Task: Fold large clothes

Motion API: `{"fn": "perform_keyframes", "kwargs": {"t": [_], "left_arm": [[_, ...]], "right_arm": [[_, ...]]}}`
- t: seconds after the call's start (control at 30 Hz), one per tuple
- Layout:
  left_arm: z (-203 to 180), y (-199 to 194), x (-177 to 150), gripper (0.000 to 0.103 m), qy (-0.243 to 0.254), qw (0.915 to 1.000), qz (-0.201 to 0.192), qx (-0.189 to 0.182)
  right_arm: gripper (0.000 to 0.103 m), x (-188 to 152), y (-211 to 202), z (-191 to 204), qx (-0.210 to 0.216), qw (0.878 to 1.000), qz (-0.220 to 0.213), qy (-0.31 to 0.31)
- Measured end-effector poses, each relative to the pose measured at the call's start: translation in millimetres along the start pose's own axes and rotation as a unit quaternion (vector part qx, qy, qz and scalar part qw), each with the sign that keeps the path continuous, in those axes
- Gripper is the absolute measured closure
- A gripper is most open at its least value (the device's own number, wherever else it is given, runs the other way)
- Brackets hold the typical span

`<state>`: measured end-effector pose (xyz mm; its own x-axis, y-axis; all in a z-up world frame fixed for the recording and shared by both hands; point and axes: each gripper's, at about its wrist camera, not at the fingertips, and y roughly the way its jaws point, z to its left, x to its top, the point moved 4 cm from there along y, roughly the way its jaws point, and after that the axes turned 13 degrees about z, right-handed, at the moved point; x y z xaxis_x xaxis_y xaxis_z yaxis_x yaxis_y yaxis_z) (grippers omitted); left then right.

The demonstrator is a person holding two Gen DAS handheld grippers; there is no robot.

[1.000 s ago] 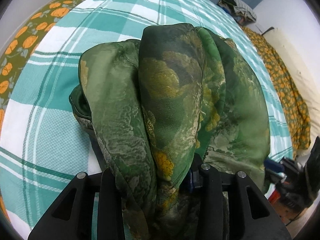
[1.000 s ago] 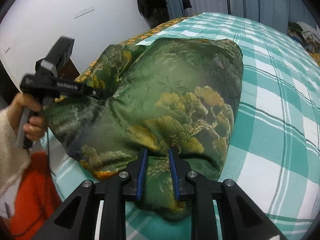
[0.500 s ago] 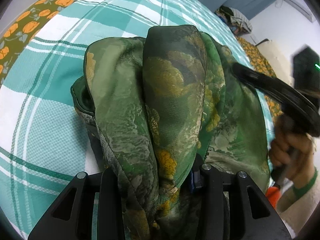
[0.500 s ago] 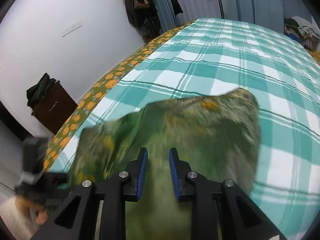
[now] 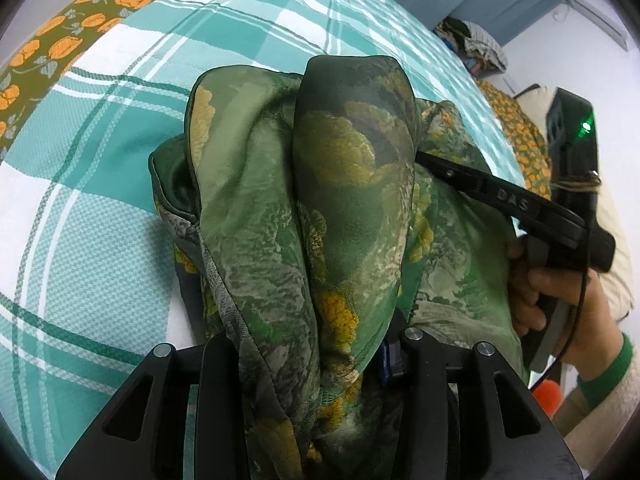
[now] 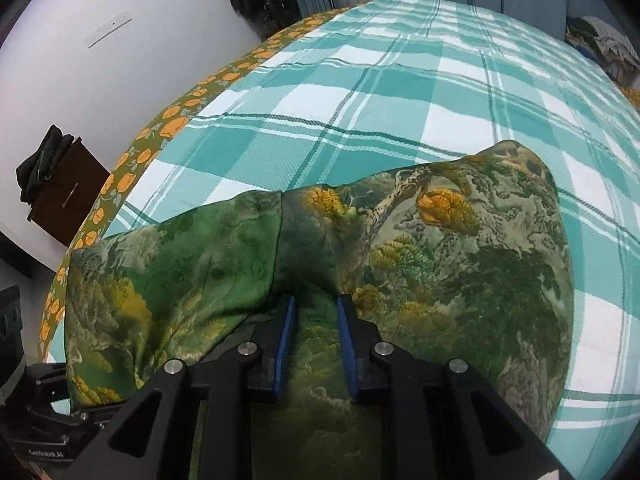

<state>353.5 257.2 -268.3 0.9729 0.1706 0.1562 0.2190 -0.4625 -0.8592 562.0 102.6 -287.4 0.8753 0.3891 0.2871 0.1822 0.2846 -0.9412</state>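
Note:
A large green garment with yellow and grey landscape print (image 5: 352,216) hangs bunched over a bed. My left gripper (image 5: 316,356) is shut on a thick bundle of it, and the cloth drapes over and hides the fingers. My right gripper (image 6: 314,336) is shut on the same garment (image 6: 440,248), with blue pads (image 6: 285,336) pinching a fold. The cloth spreads out ahead of it above the bed. The right gripper also shows in the left wrist view (image 5: 500,200), reaching into the garment from the right, held by a hand.
The bed has a teal and white plaid cover (image 6: 400,92) with an orange flowered green border (image 6: 168,128) at its left edge. A dark wooden cabinet (image 6: 64,184) stands by the white wall. A pile of clothes (image 5: 476,44) lies beyond the bed.
The right gripper swung up and over the bed with its fold, and the garment now spreads in front of it. The left gripper held its bundle and barely moved.

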Motion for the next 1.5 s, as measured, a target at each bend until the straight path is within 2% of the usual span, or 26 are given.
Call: {"fn": "perform_keyframes", "kwargs": {"t": [0.37, 0.53, 0.67, 0.73, 0.87, 1.13, 1.27, 1.33, 1.43, 1.5], "left_arm": [[-5.0, 2.4, 2.1, 0.062, -0.005, 1.0, 0.002, 0.001], [-4.5, 2.3, 2.0, 0.062, -0.005, 1.0, 0.001, -0.001], [-3.3, 2.4, 1.7, 0.062, -0.005, 1.0, 0.0, -0.003], [-3.2, 2.5, 1.6, 0.061, -0.004, 1.0, -0.001, -0.004], [-2.4, 3.2, 1.0, 0.061, -0.005, 1.0, -0.001, -0.005], [-6.7, 4.9, 0.1, 0.06, -0.007, 1.0, -0.004, 0.004], [-8.9, 3.6, -2.8, 0.059, -0.009, 0.9999, -0.007, 0.003], [-9.7, 0.4, -3.4, 0.058, -0.013, 0.9999, -0.007, 0.002], [-10.1, -5.0, -4.4, 0.054, -0.027, 0.9995, -0.008, -0.011], [-11.7, -9.3, -5.6, 0.052, -0.032, 0.9993, -0.009, -0.017]], "right_arm": [[0.08, -30.2, -37.1, 8.6, -0.028, 0.999, -0.017, -0.038], [0.08, -90.6, -76.3, 4.6, -0.021, 0.995, -0.046, -0.088], [0.079, -146.1, -100.1, -8.0, -0.016, 0.994, -0.044, -0.099], [0.079, -177.2, -109.7, -15.6, -0.014, 0.995, -0.039, -0.092], [0.079, -203.8, -113.8, -24.6, 0.011, 0.998, -0.033, -0.059], [0.077, -200.5, -65.9, -26.2, 0.016, 0.998, 0.004, -0.054], [0.077, -201.3, -69.8, -26.9, 0.02, 0.999, 0.009, -0.042], [0.077, -199.2, -82.4, -23.0, 0.003, 0.999, 0.017, -0.036], [0.076, -191.1, -107.4, -10.1, -0.039, 0.998, -0.012, -0.044], [0.076, -181.9, -122.8, 7.2, -0.044, 0.996, -0.045, -0.063]]}}
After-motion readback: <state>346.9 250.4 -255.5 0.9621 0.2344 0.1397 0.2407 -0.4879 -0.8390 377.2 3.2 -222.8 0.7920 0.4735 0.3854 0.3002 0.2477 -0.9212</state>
